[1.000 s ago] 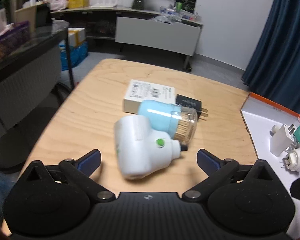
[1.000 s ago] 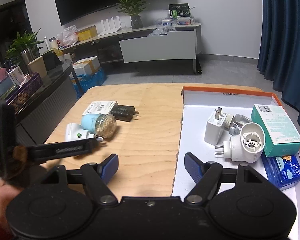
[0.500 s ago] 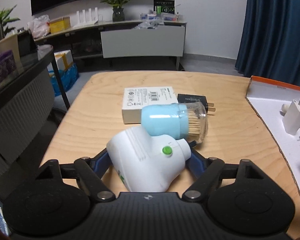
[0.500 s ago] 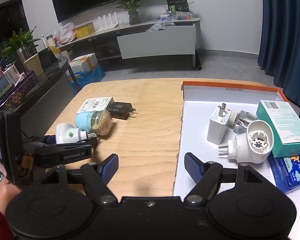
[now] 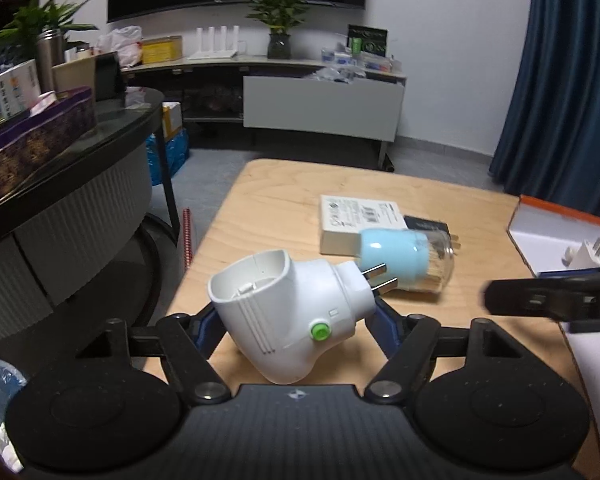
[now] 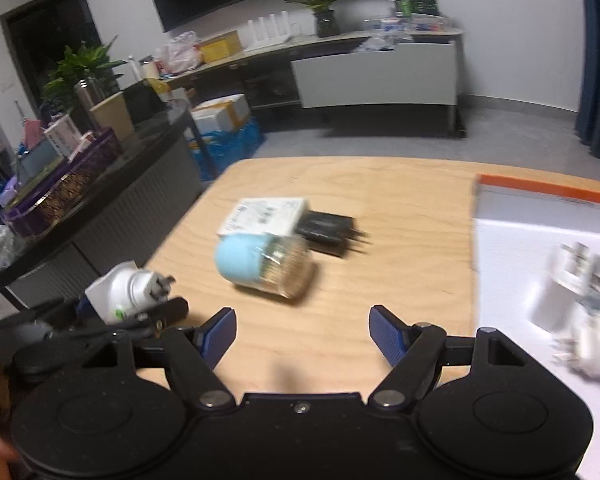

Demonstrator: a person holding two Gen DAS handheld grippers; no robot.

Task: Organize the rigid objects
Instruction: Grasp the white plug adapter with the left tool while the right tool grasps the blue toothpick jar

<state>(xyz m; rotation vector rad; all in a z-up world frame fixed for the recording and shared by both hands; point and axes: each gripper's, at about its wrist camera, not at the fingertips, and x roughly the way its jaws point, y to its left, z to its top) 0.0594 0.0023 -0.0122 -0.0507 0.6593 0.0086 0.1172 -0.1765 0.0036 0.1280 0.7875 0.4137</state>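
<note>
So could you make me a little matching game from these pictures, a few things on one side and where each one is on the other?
Things:
1. white plug-in device with green button
2. light-blue-capped clear toothpick jar
3. black plug adapter
4. white charger block

Places:
A. inside the orange-rimmed white box
B. lying on its side on the wooden table
C. beside the flat white box
D. held between the left gripper jaws

Pairs: 1-D, 2-B, 3-C, 4-A

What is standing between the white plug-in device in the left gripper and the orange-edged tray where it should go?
The toothpick jar lies on its side on the table between the white plug-in device, held by the left gripper, and the tray. The open right gripper also reaches in near the tray.
</note>
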